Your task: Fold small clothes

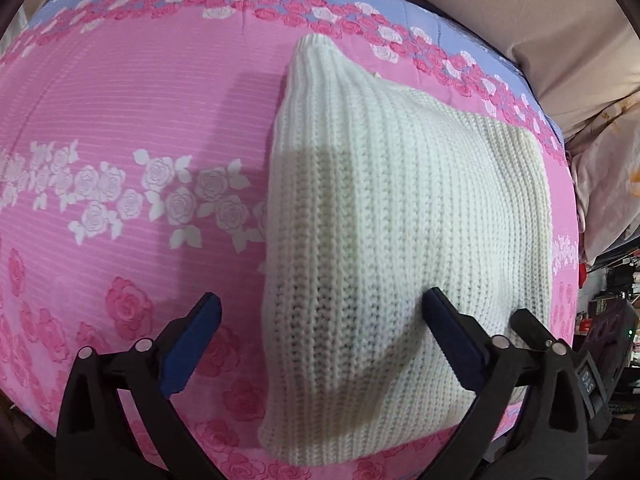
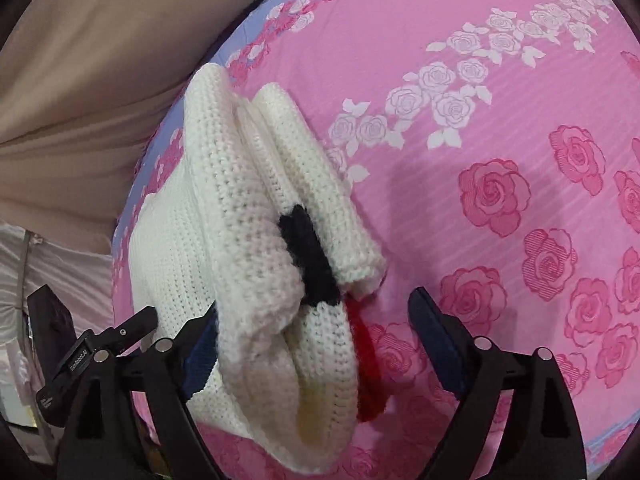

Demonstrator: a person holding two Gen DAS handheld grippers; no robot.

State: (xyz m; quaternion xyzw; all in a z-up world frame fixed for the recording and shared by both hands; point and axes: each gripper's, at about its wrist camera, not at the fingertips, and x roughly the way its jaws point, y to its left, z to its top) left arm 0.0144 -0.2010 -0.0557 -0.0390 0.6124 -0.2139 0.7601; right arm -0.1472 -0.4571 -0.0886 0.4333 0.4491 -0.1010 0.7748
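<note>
- On the bed, over the pink rose-print sheet (image 1: 120,120), our white knit sweater (image 1: 400,200) lies folded into a compact block near the far floral border, so it stays flat while we work.
- We hold our left tool (image 1: 320,308) spread wide above the near edge, one finger over the knit, gripping nothing.
- Our right tool (image 2: 316,316) also stands wide, straddling the stacked fold, where black and red trim peeks out, apparently ready to pinch the layers.
</note>
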